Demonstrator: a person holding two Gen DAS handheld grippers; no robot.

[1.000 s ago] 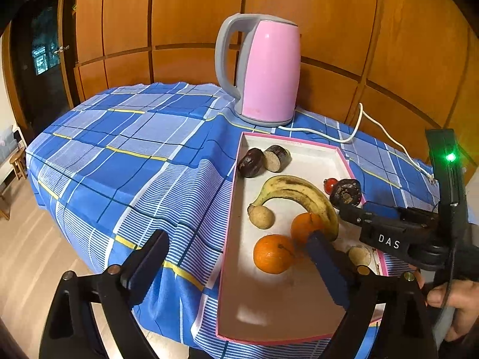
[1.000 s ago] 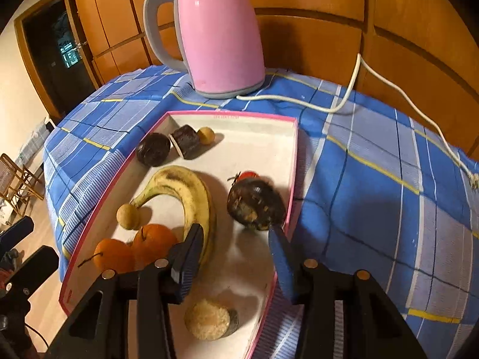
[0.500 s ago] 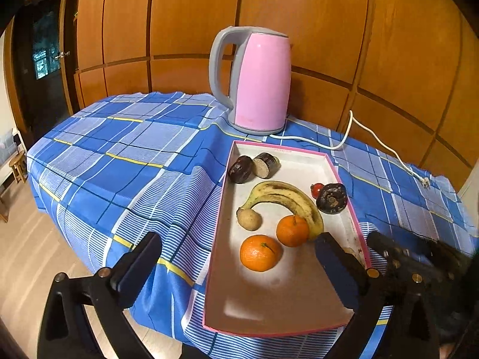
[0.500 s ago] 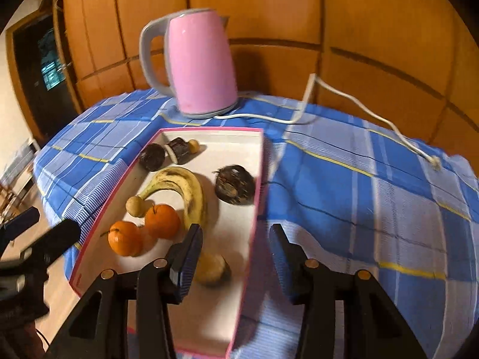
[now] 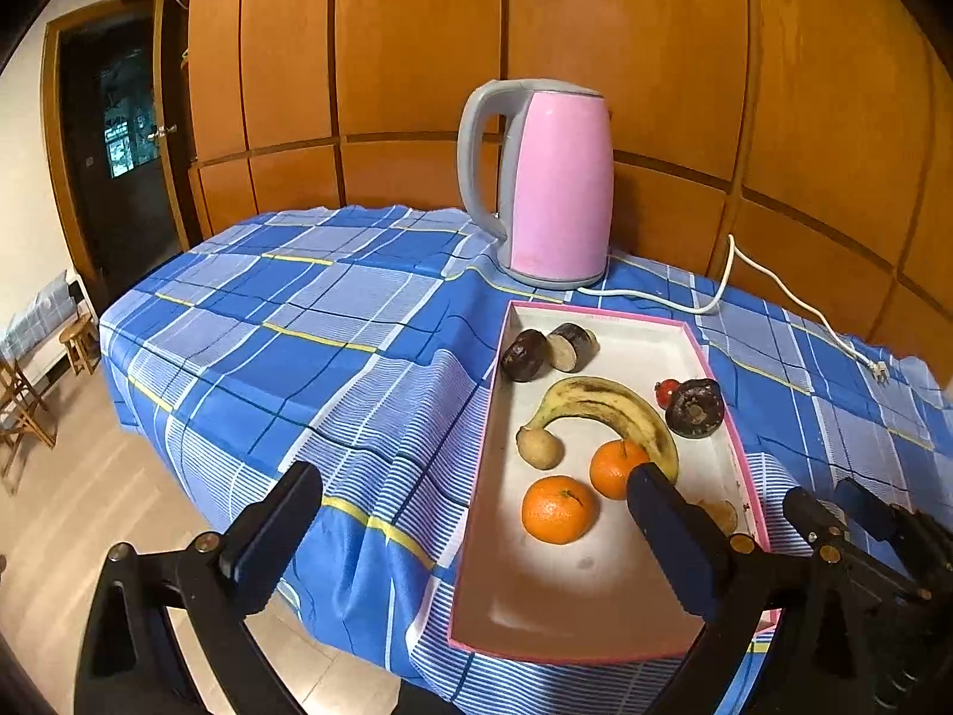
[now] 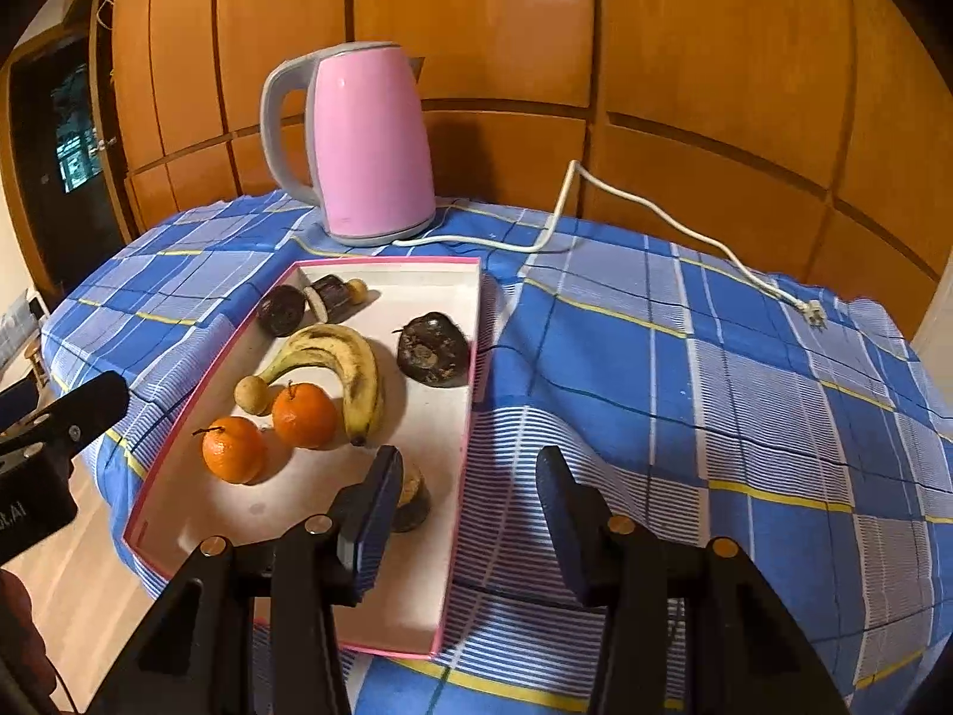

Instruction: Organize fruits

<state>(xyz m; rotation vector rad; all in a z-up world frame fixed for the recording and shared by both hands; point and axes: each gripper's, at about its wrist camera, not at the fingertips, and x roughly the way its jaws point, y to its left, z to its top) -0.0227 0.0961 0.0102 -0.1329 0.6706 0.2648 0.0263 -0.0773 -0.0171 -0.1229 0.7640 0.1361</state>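
Note:
A pink-rimmed white tray (image 5: 595,596) (image 6: 458,476) lies on the blue plaid table and holds the fruit: a banana (image 5: 601,408) (image 6: 351,363), two oranges (image 5: 558,509) (image 6: 233,448), a small tan fruit (image 5: 539,447), two dark halves (image 5: 524,354) at the far end, a dark round fruit (image 5: 694,408) (image 6: 432,348) beside a small red one (image 5: 667,391), and a tan piece (image 6: 414,491) near the front. My left gripper (image 5: 470,542) is open and empty over the tray's near left rim. My right gripper (image 6: 467,509) is open and empty over its near right rim.
A pink electric kettle (image 5: 551,185) (image 6: 363,143) stands behind the tray, its white cord (image 6: 655,220) trailing right across the cloth. Wood panelling backs the table. The table edge drops to the floor at the left, with wooden stools (image 5: 36,381) beyond.
Both grippers have drawn back and up from the tray, so the fruit looks smaller and farther. The right gripper has left the dark round fruit lying in the tray.

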